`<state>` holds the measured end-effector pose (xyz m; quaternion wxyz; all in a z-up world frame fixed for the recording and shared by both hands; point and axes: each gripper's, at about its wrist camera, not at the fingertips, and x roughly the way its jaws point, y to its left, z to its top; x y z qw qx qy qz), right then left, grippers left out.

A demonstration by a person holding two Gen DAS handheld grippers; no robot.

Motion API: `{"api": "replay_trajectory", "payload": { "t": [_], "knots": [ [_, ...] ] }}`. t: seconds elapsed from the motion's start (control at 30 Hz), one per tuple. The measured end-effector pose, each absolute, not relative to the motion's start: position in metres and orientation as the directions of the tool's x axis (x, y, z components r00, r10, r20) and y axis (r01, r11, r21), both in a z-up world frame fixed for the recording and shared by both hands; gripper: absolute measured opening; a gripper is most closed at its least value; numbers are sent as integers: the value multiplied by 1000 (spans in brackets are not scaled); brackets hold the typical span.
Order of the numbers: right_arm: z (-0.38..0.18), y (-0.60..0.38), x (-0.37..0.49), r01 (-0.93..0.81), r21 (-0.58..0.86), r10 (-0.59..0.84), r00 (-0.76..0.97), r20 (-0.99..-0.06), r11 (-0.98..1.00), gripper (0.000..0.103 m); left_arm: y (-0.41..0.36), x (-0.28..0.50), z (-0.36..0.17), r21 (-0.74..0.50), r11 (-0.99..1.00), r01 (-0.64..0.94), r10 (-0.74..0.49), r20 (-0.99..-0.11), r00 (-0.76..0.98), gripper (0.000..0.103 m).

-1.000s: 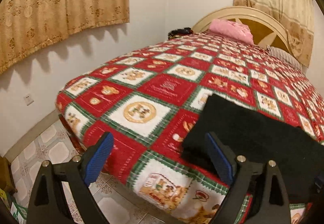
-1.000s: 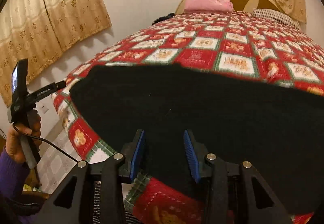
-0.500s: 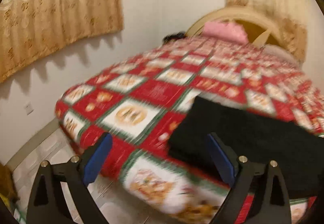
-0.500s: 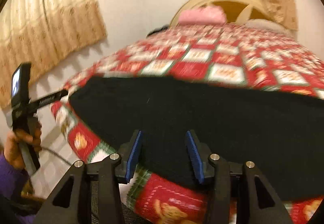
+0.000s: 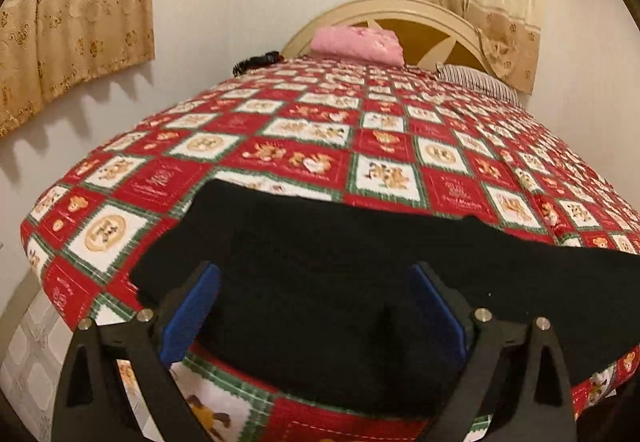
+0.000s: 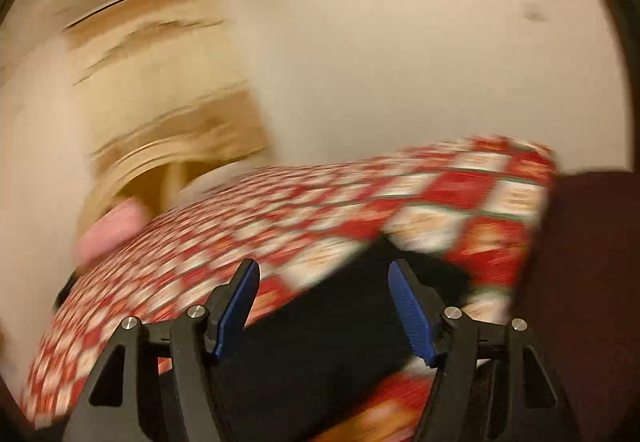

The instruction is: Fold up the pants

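We see one pair of black pants (image 5: 360,282) lying flat near the foot edge of the bed (image 5: 320,130), their long axis running crosswise, left to right. Our left hand-held gripper (image 5: 314,306) hovers over them with jaws wide apart, gripping nothing. Our right hand-held gripper (image 6: 322,306) is opening, pads clear of the cloth below. One pink pillow (image 5: 358,44) and one striped pillow (image 5: 478,84) lie by the headboard.

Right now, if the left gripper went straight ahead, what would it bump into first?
Most likely the black pants lying on the quilt. The open left gripper points down at them, though how near is hard to tell.
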<state>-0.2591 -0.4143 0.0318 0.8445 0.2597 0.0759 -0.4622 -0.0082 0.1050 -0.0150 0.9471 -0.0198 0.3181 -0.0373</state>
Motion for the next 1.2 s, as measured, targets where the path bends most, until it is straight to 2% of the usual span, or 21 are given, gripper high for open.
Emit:
{"api": "replay_trajectory", "payload": {
  "t": [0.1, 0.2, 0.4, 0.47, 0.6, 0.63, 0.7, 0.83, 0.97, 1.07, 1.2],
  "knots": [
    [10, -448, -273, 850, 402, -740, 505, -444, 340, 69, 103, -10, -17, -60, 997, 57, -82, -607, 791, 98],
    [-8, -458, -266, 847, 421, -707, 513, -487, 325, 69, 105, -10, -17, -61, 997, 52, -79, -611, 788, 98],
    [-6, -441, -229, 877, 220, -721, 477, -503, 427, 69, 115, -7, -22, -97, 995, 29, -84, -631, 771, 98],
    [-6, -434, -224, 884, 176, -731, 459, -505, 434, 60, 118, -7, -23, -114, 993, 24, -91, -636, 766, 98],
    [-9, -437, -236, 887, 196, -723, 456, -519, 419, 22, 121, -7, -22, -119, 993, 19, -91, -634, 768, 98],
    [-9, -437, -238, 882, 201, -716, 464, -521, 426, 16, 121, -8, -22, -116, 993, 18, -88, -632, 770, 98],
    [0, -427, -236, 864, 210, -712, 497, -496, 456, 12, 121, -8, -21, -115, 993, 20, -89, -629, 772, 98],
    [34, -372, -207, 759, 112, -681, 630, -374, 641, 12, 121, -7, -20, -113, 993, 25, -91, -628, 773, 98],
    [45, -289, -163, 557, -45, -542, 782, -307, 829, 12, 120, -8, -20, -118, 993, 32, -100, -626, 773, 98],
    [20, -215, -131, 368, -203, -416, 854, -314, 908, 12, 121, -9, -21, -120, 992, 34, -102, -629, 770, 98],
    [-28, -156, -105, 173, -299, -287, 874, -393, 938, 11, 126, -10, -21, -126, 992, 24, -99, -627, 773, 98]
  ]
}}
